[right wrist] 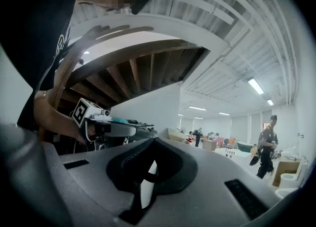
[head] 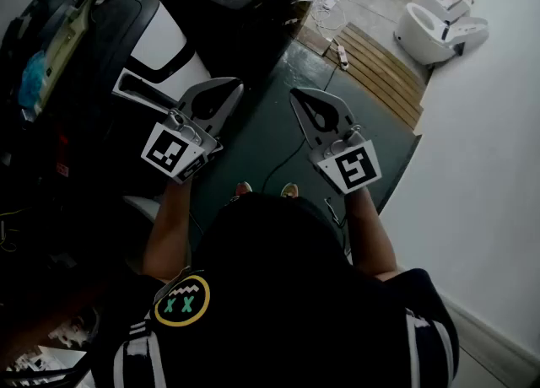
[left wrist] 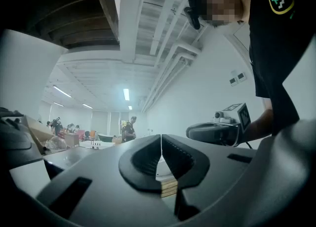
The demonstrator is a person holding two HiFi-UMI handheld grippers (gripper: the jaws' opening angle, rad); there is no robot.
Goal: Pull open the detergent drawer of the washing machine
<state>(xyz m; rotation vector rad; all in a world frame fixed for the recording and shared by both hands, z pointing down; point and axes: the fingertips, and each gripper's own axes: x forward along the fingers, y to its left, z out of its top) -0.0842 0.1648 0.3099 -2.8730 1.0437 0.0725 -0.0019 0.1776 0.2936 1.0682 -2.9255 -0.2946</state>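
- The left gripper (head: 229, 87) has its jaws pressed together and grips nothing; the left gripper view shows only the far room beyond the tips.
- The right gripper (head: 301, 96) is also fully closed and empty.
- Both point level at a dark box-shaped appliance (head: 236, 2) ahead, probably the washing machine and well apart from both.
- I cannot make out the detergent drawer on it.
- The left gripper seems a little nearer to it.
- A cable (head: 285, 161) lies on the floor below; wooden boards (head: 384, 66) and toilets (head: 439, 19) stand to the right, not in the way.
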